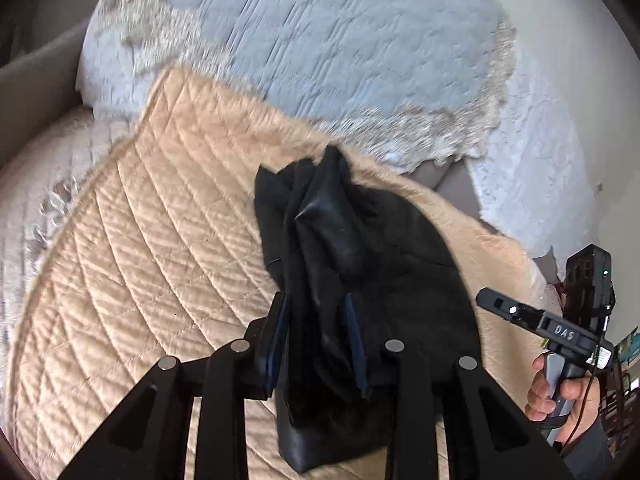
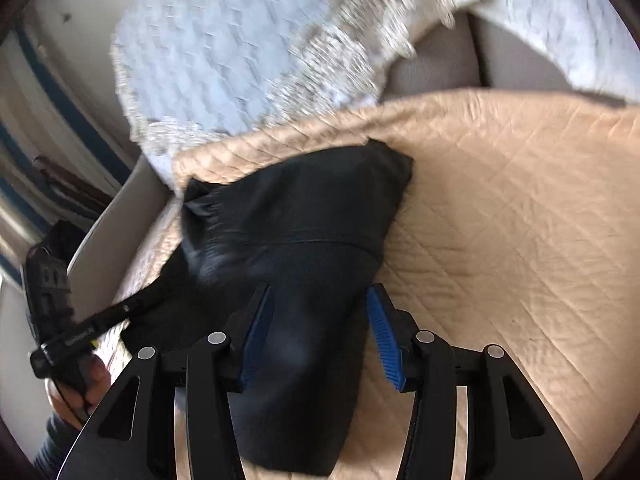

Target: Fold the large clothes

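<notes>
Black fabric garment (image 1: 360, 264) lies bunched on the tan quilted cover (image 1: 152, 232). Left gripper (image 1: 318, 344) pinches a fold; right gripper (image 2: 320, 336) stands wide (cloth loose between). Lay edges flat before letting go.

- From the left wrist we look forward and down along our left gripper (image 1: 318, 344), close over the tan quilt (image 1: 160, 216).
- From the right wrist we look the same way along our right gripper (image 2: 320, 336), just as near.
- Both views share the black garment (image 1: 360, 248) and quilt — each also catches the other gripper at its edge.
</notes>
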Available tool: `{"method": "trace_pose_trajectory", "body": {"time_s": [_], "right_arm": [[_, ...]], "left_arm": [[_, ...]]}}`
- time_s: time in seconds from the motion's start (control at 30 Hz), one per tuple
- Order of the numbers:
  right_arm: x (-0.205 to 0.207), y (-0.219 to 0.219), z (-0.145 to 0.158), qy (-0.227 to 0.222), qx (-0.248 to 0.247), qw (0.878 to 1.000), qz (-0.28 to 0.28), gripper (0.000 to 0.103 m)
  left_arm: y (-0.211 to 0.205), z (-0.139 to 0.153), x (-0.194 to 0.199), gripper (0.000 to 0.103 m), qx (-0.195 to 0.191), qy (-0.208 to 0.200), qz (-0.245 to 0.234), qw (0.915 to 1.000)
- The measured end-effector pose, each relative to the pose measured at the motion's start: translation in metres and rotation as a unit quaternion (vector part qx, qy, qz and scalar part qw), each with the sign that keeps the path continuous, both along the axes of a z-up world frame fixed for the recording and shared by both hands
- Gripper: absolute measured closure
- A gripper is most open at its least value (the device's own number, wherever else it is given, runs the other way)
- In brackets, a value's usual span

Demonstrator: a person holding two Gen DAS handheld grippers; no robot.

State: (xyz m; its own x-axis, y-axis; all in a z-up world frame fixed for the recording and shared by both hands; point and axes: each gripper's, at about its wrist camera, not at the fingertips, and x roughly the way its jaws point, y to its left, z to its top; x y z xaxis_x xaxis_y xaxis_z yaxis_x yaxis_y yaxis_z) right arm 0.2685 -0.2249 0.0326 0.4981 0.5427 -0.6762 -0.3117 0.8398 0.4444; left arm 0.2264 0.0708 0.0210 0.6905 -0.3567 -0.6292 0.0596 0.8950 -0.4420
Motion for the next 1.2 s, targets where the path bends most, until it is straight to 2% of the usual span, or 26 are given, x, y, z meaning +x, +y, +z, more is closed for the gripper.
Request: {"method": "trace_pose_trajectory", "body": {"time_s": [0.07,0.13,0.23,0.27,0.33,0.5,0.63,0.73,0.8,0.9,1.03,1.2], "right_arm": [[-0.015,0.007,0.005,-0.018,-0.011,1.000,0.017,0.053],[-0.020,0.018,0.002,-0.023,-0.024,0.999,0.027,0.053],[-0.021,0.027,-0.019,-0.001,-0.058,0.998,0.036,0.056],[-0.020,0.029,-0.025,0.004,-0.061,0.997,0.038,0.056],[-0.021,0.027,-0.030,0.012,-0.057,0.998,0.033,0.056],[-0.024,0.031,-0.022,0.011,-0.079,0.997,0.014,0.055],[-0.056,0.030,0.002,-0.016,-0.096,0.995,0.011,0.054],[-0.084,0.029,0.017,-0.033,-0.088,0.995,0.016,0.054],[-0.108,0.028,0.027,-0.049,-0.085,0.995,0.016,0.053],[-0.135,0.030,0.034,-0.058,-0.082,0.995,0.018,0.048],[-0.170,0.031,0.038,-0.073,-0.092,0.993,0.019,0.047],[-0.193,0.027,0.037,-0.067,-0.082,0.994,0.008,0.047]], "left_arm": [[-0.008,0.014,-0.015,0.074,0.004,-0.030,-0.010,0.9995],[-0.019,0.015,-0.024,0.074,0.023,-0.044,-0.021,0.9985],[-0.030,-0.010,-0.020,0.077,0.068,-0.013,-0.020,0.9974],[-0.029,-0.022,-0.018,0.079,0.071,0.004,-0.016,0.9973],[-0.026,-0.032,-0.018,0.078,0.069,0.011,-0.010,0.9975],[-0.031,-0.028,-0.020,0.077,0.085,0.018,0.010,0.9962],[-0.037,-0.008,-0.045,0.076,0.108,0.012,0.022,0.9938],[-0.044,0.006,-0.071,0.069,0.128,0.006,0.027,0.9914],[-0.048,0.014,-0.091,0.060,0.132,-0.006,0.031,0.9907],[-0.055,0.022,-0.118,0.052,0.143,-0.012,0.039,0.9888],[-0.062,0.026,-0.146,0.048,0.152,-0.010,0.042,0.9875],[-0.070,0.024,-0.168,0.043,0.170,-0.012,0.040,0.9846]]}}
